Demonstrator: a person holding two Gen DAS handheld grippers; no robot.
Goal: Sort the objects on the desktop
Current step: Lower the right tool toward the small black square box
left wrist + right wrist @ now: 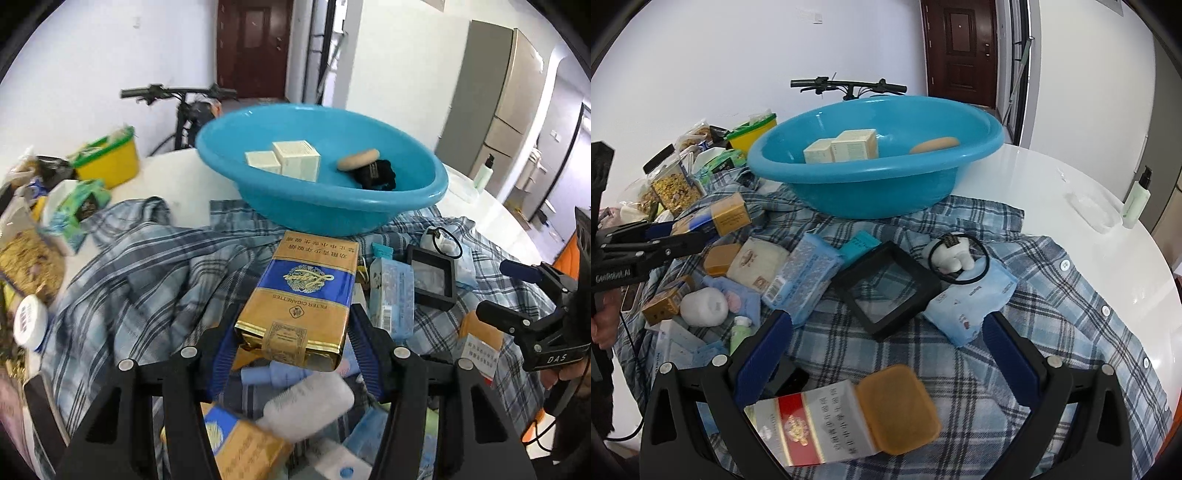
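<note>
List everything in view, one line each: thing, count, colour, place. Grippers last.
basin: one, blue, on the shirt at the back
small boxes: two, cream, inside the basin
plaid shirt: one, blue-grey, spread over the table
frame box: one, black, middle of the shirt
tissue packs: at least two, light blue, beside the frame box
pump bottle: one, pale green, table's right edge
left gripper: shut on the gold-and-blue cigarette pack, lifted
right gripper: open, over the red-and-white pack
</note>
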